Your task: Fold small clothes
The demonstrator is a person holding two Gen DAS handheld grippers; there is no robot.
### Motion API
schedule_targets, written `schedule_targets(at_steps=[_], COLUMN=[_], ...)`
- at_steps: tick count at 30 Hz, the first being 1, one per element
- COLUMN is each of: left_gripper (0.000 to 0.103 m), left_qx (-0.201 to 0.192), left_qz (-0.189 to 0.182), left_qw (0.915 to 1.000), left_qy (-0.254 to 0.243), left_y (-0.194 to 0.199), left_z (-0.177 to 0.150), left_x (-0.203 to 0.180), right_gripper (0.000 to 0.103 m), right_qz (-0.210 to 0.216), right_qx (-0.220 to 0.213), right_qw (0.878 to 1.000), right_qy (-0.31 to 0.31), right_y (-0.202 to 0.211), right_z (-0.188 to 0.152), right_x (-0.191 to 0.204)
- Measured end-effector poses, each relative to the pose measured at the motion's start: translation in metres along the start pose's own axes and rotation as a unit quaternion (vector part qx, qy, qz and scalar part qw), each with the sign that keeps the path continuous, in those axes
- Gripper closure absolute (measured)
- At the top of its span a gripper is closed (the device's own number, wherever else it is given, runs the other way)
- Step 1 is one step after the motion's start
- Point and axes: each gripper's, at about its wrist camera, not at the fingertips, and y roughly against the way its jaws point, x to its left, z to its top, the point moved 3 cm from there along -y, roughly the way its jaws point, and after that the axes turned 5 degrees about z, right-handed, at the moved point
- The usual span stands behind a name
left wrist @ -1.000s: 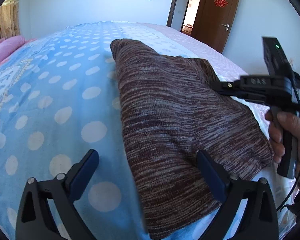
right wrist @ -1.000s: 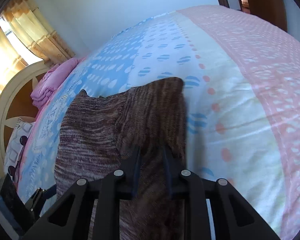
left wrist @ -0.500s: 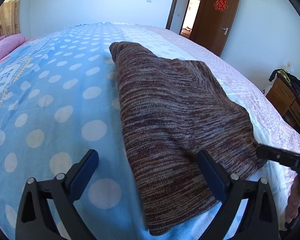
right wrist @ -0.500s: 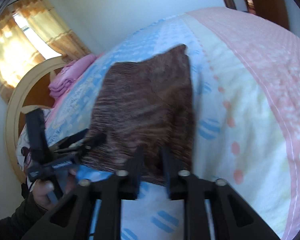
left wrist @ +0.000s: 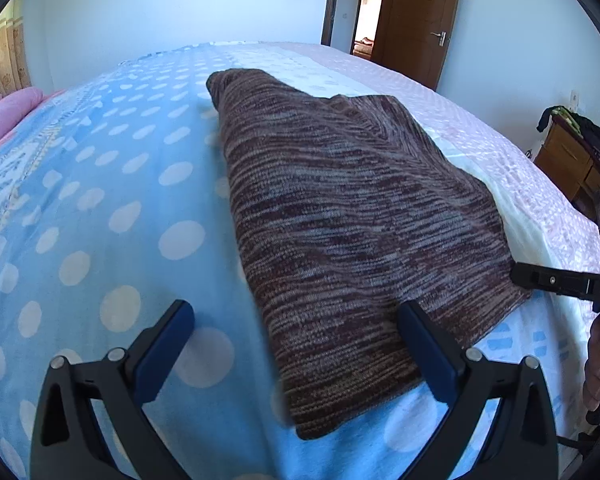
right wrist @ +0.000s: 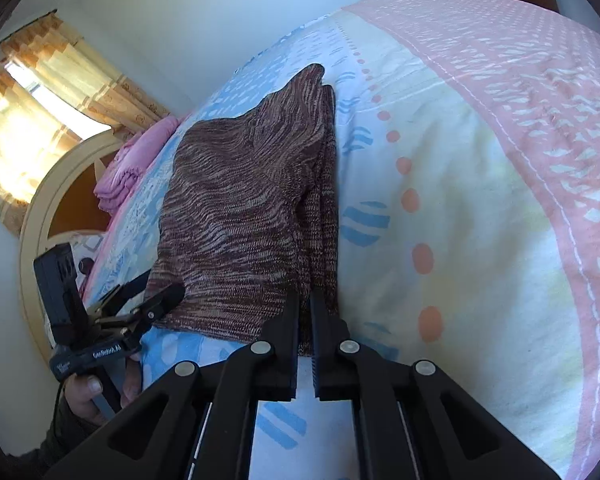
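Brown-and-grey knit sweater (left wrist: 340, 232): we list 1 item, folded into a rough rectangle and lying flat on the bedspread (left wrist: 100, 200), just ahead of both tools.

Left gripper (left wrist: 296, 344): we hold it low over the near edge of the sweater. Its 2 fingers stand wide apart. The blue pad (left wrist: 424, 348) on the right lies over the knit, the other over the blue, white-dotted cloth to the left. Nothing is clamped between them.

Right gripper (right wrist: 305, 300): its 2 fingers are drawn together, only a thin slit between the pads. The tips sit at the sweater's near corner, at the fold on its right side. We cannot tell whether any knit is pinched in the slit. In the left view its tip meets the sweater's right edge.

Hand (right wrist: 96, 392): 1, wrapped around the left tool's handle, low and left of the right gripper.

Pink bedding (right wrist: 132, 168): 1 stack, far beyond the sweater, near the headboard (right wrist: 40, 216).

Door (left wrist: 416, 20): 1, brown, far ahead.
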Motion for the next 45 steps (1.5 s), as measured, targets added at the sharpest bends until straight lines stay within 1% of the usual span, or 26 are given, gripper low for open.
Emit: schedule_targets(at_steps=[2,3,4,5,6,7,8,10,13,16,19,22,23,26,27,28,29,30,32,33,35,37,38,41,43,45], left_gripper=[0.0,0.0,0.0,0.0,0.0,0.0,0.0,0.0,0.0,0.0,0.0,0.0,0.0,0.0,0.0,0.0,0.0,0.0,0.0,0.002,0.009,0.023,0.028,0.049,0.071,0.085], left_qx=[0.001,0.002,0.002,0.004,0.004,0.006,0.008,0.009,-0.002,-0.019,-0.005,0.015,0.022,0.021,0.022,0.021,0.02,0.019,0.015,0.013,0.008,0.003,0.002,0.002,0.002,0.005], left_qz=[0.004,0.004,0.004,0.003,0.002,0.002,0.003,0.005,0.007,-0.008,-0.013,-0.018,-0.026,-0.033,-0.037,-0.039,-0.042,-0.044,-0.053,-0.058,-0.067,-0.079,-0.084,-0.094,-0.102,-0.123], left_qw=[1.0,1.0,1.0,1.0,1.0,1.0,1.0,0.9999,1.0,0.9997,0.9996,0.9991,0.9987,0.9985,0.9984,0.9983,0.9982,0.9981,0.9976,0.9973,0.9967,0.996,0.9956,0.9949,0.9937,0.9903], left_qy=[-0.004,-0.004,-0.003,-0.002,-0.001,-0.001,-0.002,-0.004,-0.001,0.016,0.027,0.035,0.039,0.04,0.039,0.038,0.038,0.039,0.043,0.043,0.045,0.042,0.04,0.038,0.048,0.064], left_y=[0.0,0.0,0.0,0.0,0.0,0.0,0.0,0.002,0.008,0.014,0.004,-0.01,-0.013,-0.015,-0.016,-0.017,-0.018,-0.018,-0.018,-0.018,-0.016,-0.015,-0.014,-0.014,-0.014,-0.013], left_z=[0.0,0.0,0.0,0.0,0.0,0.001,0.001,0.003,0.007,0.011,0.016,0.019,0.019,0.02,0.02,0.021,0.022,0.022,0.023,0.023,0.022,0.022,0.022,0.022,0.022,0.022], left_x=[-0.002,-0.002,-0.002,-0.002,-0.002,-0.002,-0.002,-0.002,0.0,0.005,0.009,0.012,0.013,0.013,0.013,0.013,0.013,0.013,0.013,0.013,0.013,0.012,0.011,0.009,0.012,0.017], right_gripper=[0.096,0.092,0.076,0.063,0.038,0.026,0.026,0.026,0.026,0.026,0.026,0.026,0.026,0.029,0.035,0.046,0.053,0.064,0.064,0.064,0.069,0.076,0.077,0.079,0.084,0.085], right_qz=[0.014,0.019,0.02,0.013,0.01,0.01,0.011,0.012,0.008,0.012,-0.007,0.0,-0.006,-0.009,-0.009,-0.007,0.006,0.027,0.032,0.037,0.052,0.072,0.075,0.064,0.061,0.055], right_qx=[0.003,0.002,-0.003,-0.014,-0.03,-0.044,-0.06,-0.077,-0.079,-0.075,-0.063,-0.041,-0.034,-0.036,-0.033,-0.032,-0.028,-0.022,-0.021,-0.024,-0.026,-0.027,-0.027,-0.028,-0.031,-0.034], right_qw=[1.0,1.0,1.0,1.0,0.999,0.999,0.998,0.997,0.997,0.997,0.998,0.999,0.999,0.999,0.999,0.999,0.999,0.999,0.999,0.999,0.998,0.997,0.997,0.998,0.998,0.998], right_qy=[-0.005,-0.006,-0.003,0.002,0.004,0.004,0.004,0.003,0.008,0.015,0.024,0.011,0.008,0.022,0.027,0.028,0.026,0.023,0.026,0.024,0.01,-0.014,-0.021,-0.012,-0.002,0.004], right_y=[0.003,0.004,0.007,0.011,0.017,0.021,0.025,0.027,0.015,-0.006,-0.032,-0.06,-0.069,-0.079,-0.082,-0.085,-0.088,-0.092,-0.096,-0.096,-0.097,-0.097,-0.097,-0.098,-0.096,-0.093], right_z=[0.004,0.007,0.011,0.017,0.024,0.03,0.037,0.055,0.082,0.106,0.125,0.137,0.139,0.144,0.146,0.147,0.148,0.149,0.146,0.146,0.145,0.145,0.145,0.143,0.14,0.137], right_x=[0.0,-0.001,0.0,0.0,0.0,0.0,0.0,-0.001,-0.002,-0.006,-0.013,-0.023,-0.027,-0.026,-0.025,-0.025,-0.026,-0.026,-0.025,-0.026,-0.031,-0.04,-0.041,-0.037,-0.032,-0.027])
